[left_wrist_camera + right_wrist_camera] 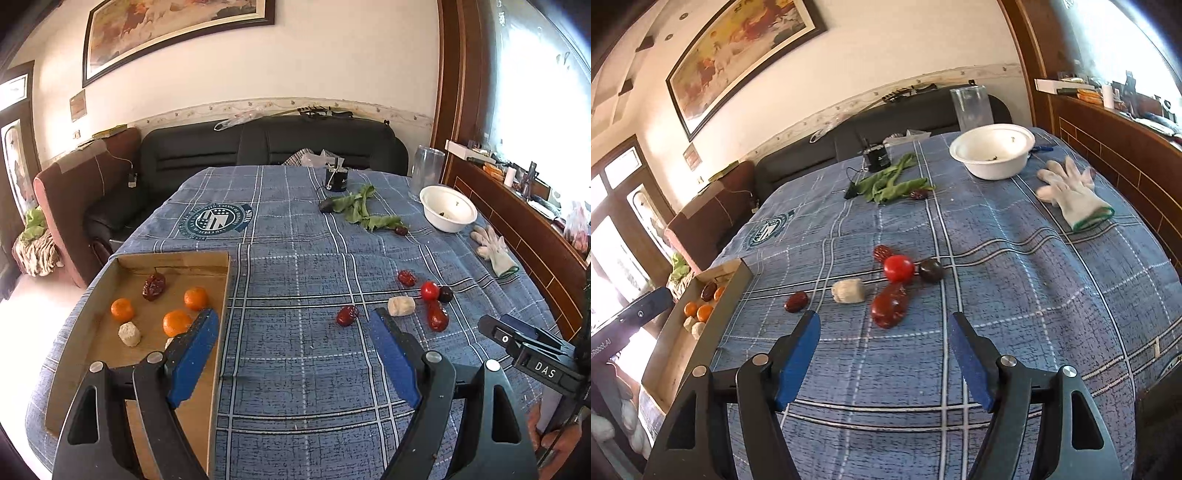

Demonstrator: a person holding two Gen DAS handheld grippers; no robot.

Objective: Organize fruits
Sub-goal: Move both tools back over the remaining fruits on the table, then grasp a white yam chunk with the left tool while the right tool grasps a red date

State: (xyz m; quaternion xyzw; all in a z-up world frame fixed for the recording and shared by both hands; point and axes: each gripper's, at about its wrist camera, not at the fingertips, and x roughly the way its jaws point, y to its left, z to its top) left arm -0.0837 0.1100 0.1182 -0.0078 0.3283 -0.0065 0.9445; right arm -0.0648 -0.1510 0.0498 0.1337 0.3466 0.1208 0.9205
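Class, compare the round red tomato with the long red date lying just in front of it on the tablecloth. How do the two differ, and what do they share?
The tomato is round, while the long date is elongated. The tomato is bright red and smooth; the date is darker red and somewhat wrinkled. The tomato lies farther from the right gripper; the date lies nearer. Both are glossy, lie loose on the blue checked tablecloth, and neither is gripped.

Daylight, strong, entering from the window (pixel 546 74) on the right; the pane is blown out to white glare in both views. A second overexposed patch at the glazed door (pixel 617 236) on the left. Tablecloth (pixel 295 258) evenly lit, shadows under the fruit soft and short. Heavy fisheye bending at the edges, corners vignetted black. Centre sharp; margins slightly smeared.
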